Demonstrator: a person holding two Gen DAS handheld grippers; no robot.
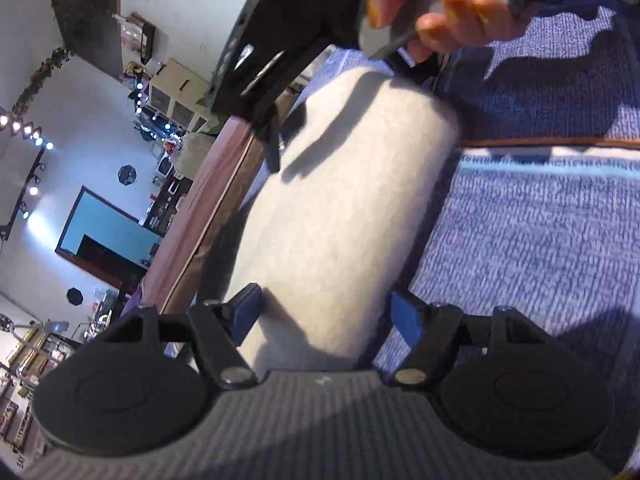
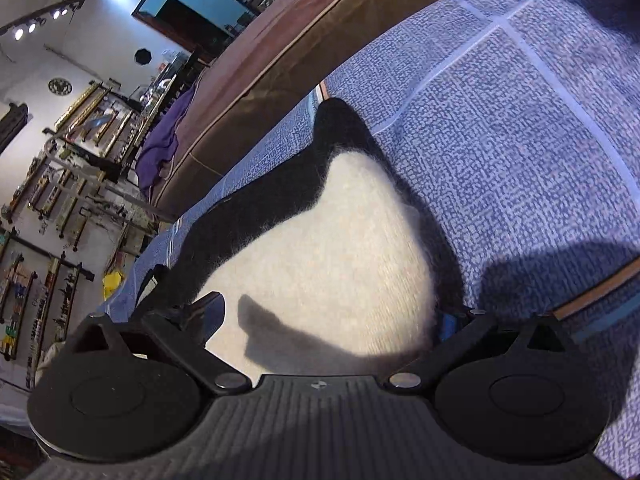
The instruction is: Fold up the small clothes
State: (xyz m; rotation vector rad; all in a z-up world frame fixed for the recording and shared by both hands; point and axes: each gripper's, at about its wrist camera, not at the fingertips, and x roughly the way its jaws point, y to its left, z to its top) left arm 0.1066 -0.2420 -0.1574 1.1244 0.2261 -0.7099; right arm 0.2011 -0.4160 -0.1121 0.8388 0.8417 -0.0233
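Note:
A white fuzzy garment point(image 1: 344, 200) lies flat on a blue patterned bedspread point(image 1: 540, 240). My left gripper point(image 1: 325, 316) is open and straddles the garment's near end, one blue pad at each side edge. At the far end a hand point(image 1: 460, 20) holds the right gripper, and one of its black fingers point(image 1: 273, 148) hangs just over the cloth. In the right wrist view the same white garment point(image 2: 332, 248) has a black part point(image 2: 256, 208) along its left side. My right gripper point(image 2: 328, 318) stands wide apart over it, open, its right pad half hidden by the fuzzy edge.
The bedspread point(image 2: 500, 140) stretches to the right with pale stripes. A brown padded edge point(image 2: 280, 60) borders it on the left, with a purple cloth point(image 2: 160, 152) draped there. Beyond is a room with shelves, frames and ceiling lights.

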